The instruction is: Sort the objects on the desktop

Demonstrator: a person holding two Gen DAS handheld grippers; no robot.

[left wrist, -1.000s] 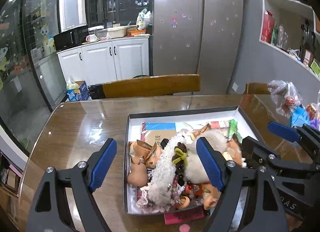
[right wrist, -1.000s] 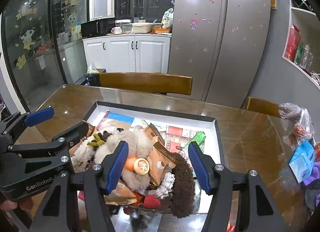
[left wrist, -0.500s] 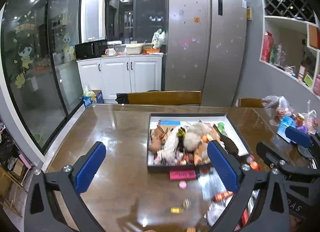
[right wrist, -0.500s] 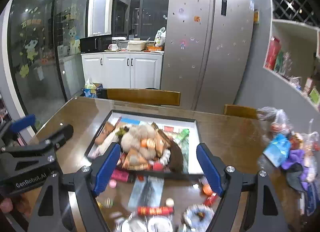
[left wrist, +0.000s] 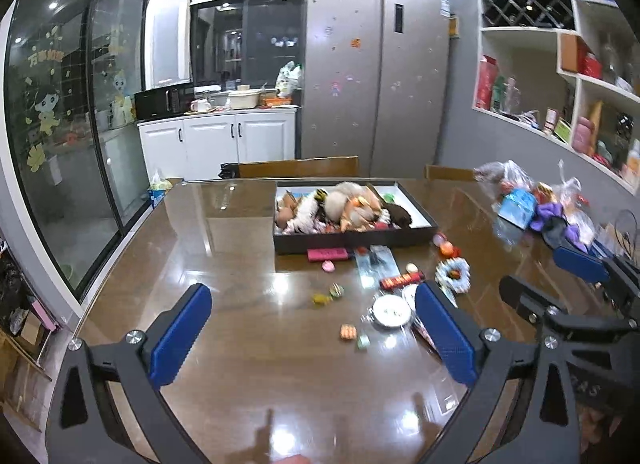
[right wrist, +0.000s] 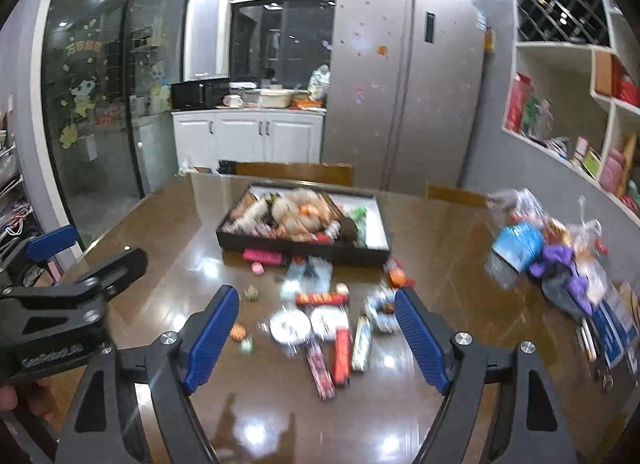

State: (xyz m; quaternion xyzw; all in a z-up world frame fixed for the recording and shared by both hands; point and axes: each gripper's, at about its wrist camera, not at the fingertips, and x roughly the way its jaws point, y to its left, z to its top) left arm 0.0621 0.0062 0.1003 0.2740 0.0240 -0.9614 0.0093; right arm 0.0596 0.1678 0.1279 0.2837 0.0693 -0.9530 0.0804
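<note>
**Both tools pull back from the tray, empty**

Left tool [left wrist: 312, 338] and right tool [right wrist: 316, 336] now stand wide apart, holding nothing, backed well away from the tray [left wrist: 352, 239] at upper centre. Loose sweets and packets [right wrist: 340, 348] remain scattered on the tabletop [left wrist: 224, 264], unsorted.

A home kitchen-dining room: beyond the fingers stand a wooden dining table [left wrist: 240, 232], steel fridge [left wrist: 376, 75], white cabinets [left wrist: 236, 139], microwave [left wrist: 162, 103] and wine rack [left wrist: 524, 3].
</note>
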